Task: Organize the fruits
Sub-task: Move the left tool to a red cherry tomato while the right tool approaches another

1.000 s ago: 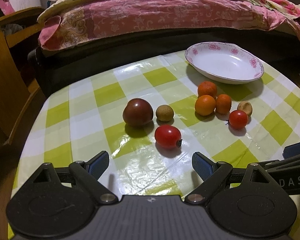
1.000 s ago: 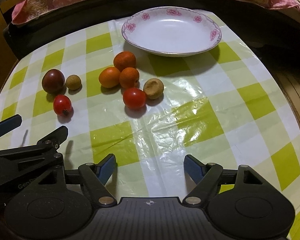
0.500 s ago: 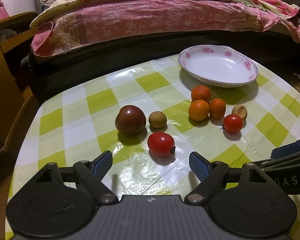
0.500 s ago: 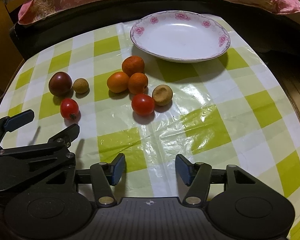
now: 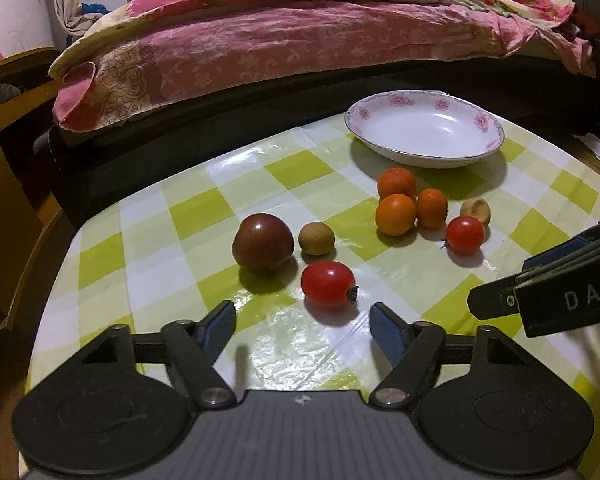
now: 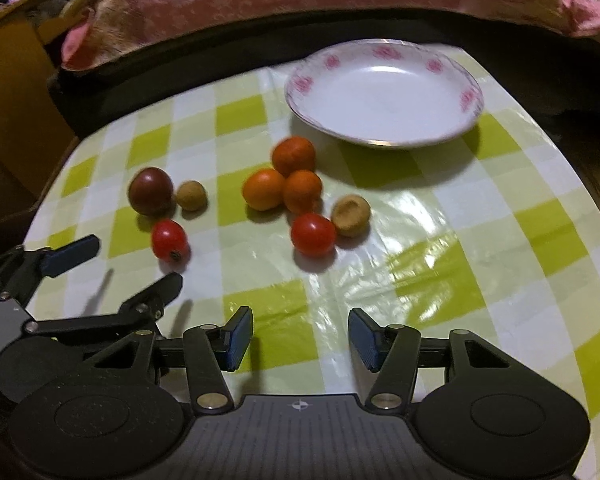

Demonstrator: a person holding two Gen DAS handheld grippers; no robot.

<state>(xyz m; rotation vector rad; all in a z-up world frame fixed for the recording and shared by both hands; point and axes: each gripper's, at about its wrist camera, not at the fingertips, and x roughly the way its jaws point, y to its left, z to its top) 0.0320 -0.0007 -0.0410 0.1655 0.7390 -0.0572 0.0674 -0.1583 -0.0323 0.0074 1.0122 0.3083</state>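
Left gripper point(image 5: 302, 322): fingers spread apart, nothing held; base cut off by the bottom frame edge. An oval red tomato point(image 5: 328, 284) is seen just ahead at 12 o'clock, not touched. Right gripper point(image 6: 300, 334): fingers apart, nothing held; its view is motion-blurred, so fruit detail is soft. In the left view the right gripper is cut off at 3 o'clock. Bare checked desk point(image 6: 480, 280) is seen at 1–3 o'clock of the right gripper. A dark tomato point(image 5: 263, 242) and brown fruit point(image 5: 316, 238) sit side by side at 11–12 o'clock. Three oranges point(image 5: 396, 214) are clustered, touching, at 1 o'clock, with a round tomato point(image 5: 465, 235) and tan fruit point(image 5: 476, 210) beside them. The plate point(image 5: 424, 156) sits near the desk's far edge; a bed point(image 5: 300, 40) lies beyond.
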